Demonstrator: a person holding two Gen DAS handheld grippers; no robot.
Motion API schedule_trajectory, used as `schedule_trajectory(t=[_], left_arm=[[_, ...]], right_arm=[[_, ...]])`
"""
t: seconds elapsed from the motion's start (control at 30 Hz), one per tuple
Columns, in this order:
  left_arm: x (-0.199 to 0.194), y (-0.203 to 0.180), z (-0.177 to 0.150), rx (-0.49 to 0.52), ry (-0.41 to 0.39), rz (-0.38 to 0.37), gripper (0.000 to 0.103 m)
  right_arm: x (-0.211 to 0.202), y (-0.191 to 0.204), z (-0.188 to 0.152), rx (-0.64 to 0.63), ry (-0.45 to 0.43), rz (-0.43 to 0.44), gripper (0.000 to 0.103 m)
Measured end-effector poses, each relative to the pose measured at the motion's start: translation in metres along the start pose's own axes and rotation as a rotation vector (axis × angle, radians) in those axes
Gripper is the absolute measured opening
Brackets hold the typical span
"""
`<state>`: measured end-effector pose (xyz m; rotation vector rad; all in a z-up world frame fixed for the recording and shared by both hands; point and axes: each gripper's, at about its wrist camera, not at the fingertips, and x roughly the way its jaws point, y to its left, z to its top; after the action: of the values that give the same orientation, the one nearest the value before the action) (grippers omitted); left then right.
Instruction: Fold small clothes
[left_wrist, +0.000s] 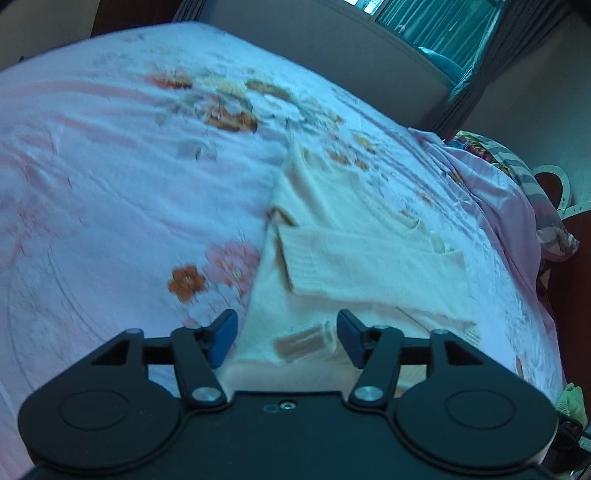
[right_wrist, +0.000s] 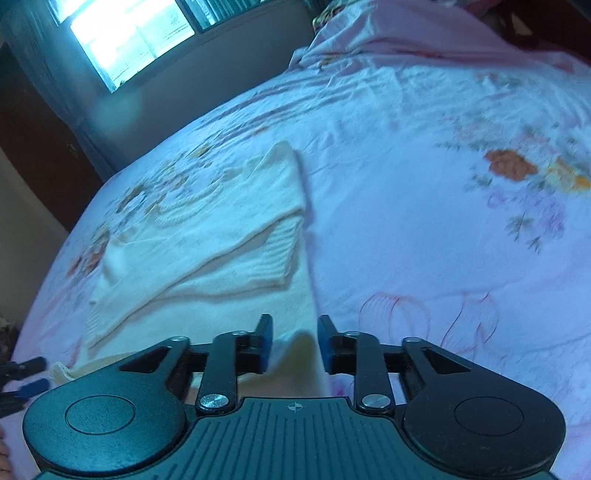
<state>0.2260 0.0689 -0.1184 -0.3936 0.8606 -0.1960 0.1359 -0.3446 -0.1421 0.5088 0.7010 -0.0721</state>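
Note:
A cream knitted sweater (left_wrist: 332, 229) lies flat on the pink floral bedsheet (left_wrist: 110, 184), with a ribbed sleeve folded across its body. My left gripper (left_wrist: 286, 325) hangs over its near end with the jaws wide apart and touching no cloth; a tan label shows below the gap. In the right wrist view the sweater (right_wrist: 207, 236) stretches away to the left. My right gripper (right_wrist: 295, 328) is open above its near right edge, where a peak of cloth stands in the gap clear of the pads. At the far left are the left gripper's blue fingertips (right_wrist: 35, 386).
The bedsheet (right_wrist: 424, 221) spreads wide to the right of the sweater. A padded headboard (left_wrist: 332, 48) and a bright window (right_wrist: 129, 40) lie beyond the bed. A bundled quilt (left_wrist: 517, 173) sits at the bed's right edge beside dark wooden furniture (left_wrist: 576, 277).

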Motion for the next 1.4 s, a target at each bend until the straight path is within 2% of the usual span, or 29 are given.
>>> schedule_trajectory(t=[0.07, 0.13, 0.27, 0.33, 0.4, 0.47, 0.53, 0.57, 0.8, 0.83, 0.87, 0.9, 1.0, 1.1, 1.17, 1.27, 1.4], left_arm=[[0.0, -0.001, 0.003, 0.047, -0.005, 0.025, 0.062], [0.005, -0.004, 0.001, 0.104, 0.022, 0.027, 0.061], [0.018, -0.019, -0.015, 0.258, 0.048, 0.054, 0.062], [0.026, -0.025, -0.021, 0.304, 0.047, 0.07, 0.06], [0.03, -0.028, -0.023, 0.325, 0.034, 0.078, 0.049], [0.03, -0.031, -0.025, 0.348, 0.013, 0.089, 0.021], [0.033, -0.032, -0.026, 0.361, 0.027, 0.082, 0.01], [0.035, -0.032, -0.027, 0.369, 0.037, 0.075, 0.013], [0.043, -0.032, -0.028, 0.4, 0.056, 0.077, 0.012], [0.043, -0.033, -0.029, 0.411, 0.05, 0.079, 0.012], [0.042, -0.034, -0.03, 0.421, 0.046, 0.076, 0.008], [0.041, -0.034, -0.031, 0.426, 0.046, 0.066, 0.007], [0.04, -0.031, -0.031, 0.42, 0.043, 0.053, 0.005], [0.048, -0.03, -0.028, 0.404, 0.064, 0.071, 0.005], [0.05, -0.032, -0.026, 0.391, 0.07, 0.071, 0.01], [0.052, -0.034, -0.026, 0.39, 0.071, 0.08, 0.01], [0.05, -0.033, -0.025, 0.361, 0.063, 0.091, 0.004]], right_arm=[[0.0, 0.002, 0.003, -0.014, 0.0, 0.015, 0.031], [0.001, 0.008, 0.001, -0.067, 0.0, 0.003, 0.031], [0.003, 0.017, -0.01, -0.161, 0.019, -0.023, 0.031], [0.006, 0.021, -0.016, -0.213, 0.022, -0.042, 0.031], [0.009, 0.022, -0.018, -0.241, 0.021, -0.049, 0.031], [0.011, 0.022, -0.018, -0.25, 0.011, -0.052, 0.031], [0.013, 0.021, -0.015, -0.256, 0.004, -0.042, 0.031], [0.016, 0.021, -0.014, -0.262, 0.009, -0.036, 0.031], [0.039, 0.026, -0.007, -0.317, 0.047, -0.009, 0.03], [0.041, 0.027, -0.008, -0.327, 0.055, -0.007, 0.026], [0.043, 0.028, -0.009, -0.343, 0.06, -0.005, 0.006], [0.043, 0.029, -0.01, -0.359, 0.065, -0.001, 0.003], [0.043, 0.028, -0.012, -0.373, 0.064, 0.009, 0.003], [0.05, 0.027, -0.011, -0.371, 0.088, 0.027, 0.003], [0.052, 0.028, -0.01, -0.373, 0.095, 0.02, 0.003], [0.053, 0.026, -0.008, -0.339, 0.101, 0.014, 0.003], [0.046, 0.027, -0.009, -0.302, 0.09, 0.014, 0.003]])
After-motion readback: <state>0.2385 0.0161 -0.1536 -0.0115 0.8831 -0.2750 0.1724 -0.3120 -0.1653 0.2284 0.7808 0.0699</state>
